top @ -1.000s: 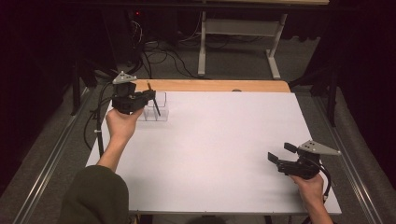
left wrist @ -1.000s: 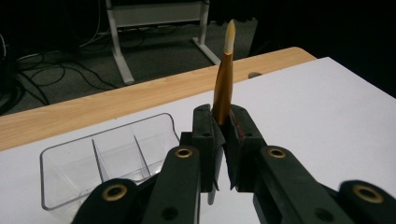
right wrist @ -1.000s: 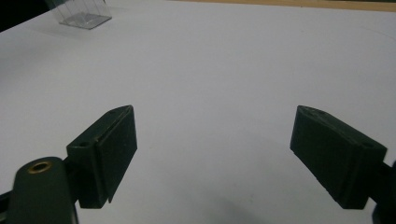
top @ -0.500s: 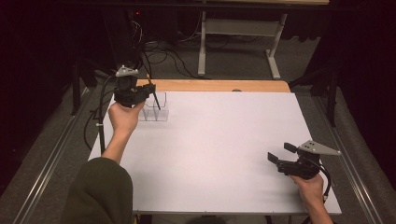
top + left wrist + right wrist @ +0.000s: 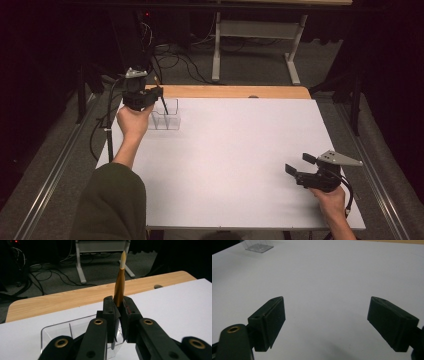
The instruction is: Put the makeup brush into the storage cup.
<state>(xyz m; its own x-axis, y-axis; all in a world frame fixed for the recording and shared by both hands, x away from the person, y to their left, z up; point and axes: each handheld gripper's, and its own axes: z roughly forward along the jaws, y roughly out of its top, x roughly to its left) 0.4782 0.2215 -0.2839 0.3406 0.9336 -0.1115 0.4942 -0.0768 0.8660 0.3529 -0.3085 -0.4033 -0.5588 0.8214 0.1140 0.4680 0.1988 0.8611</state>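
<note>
The left black two-jaw tongs are raised over the far-left corner of the white tabletop, jaws clamped on a slim gold-and-black brush. The right black two-jaw tongs sit low near the near-right corner, jaws spread wide.

The left tool hides the brush's lower shaft; the clear box is cut off below.

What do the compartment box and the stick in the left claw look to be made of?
Compartment box: clear hard plastic, likely acrylic; the table shows through its glossy walls. Stick: it looks like a paintbrush with a shiny amber handle, perhaps lacquered wood or plastic, and a pale tip. Left claw: matte black jaws, material unclear.
</note>
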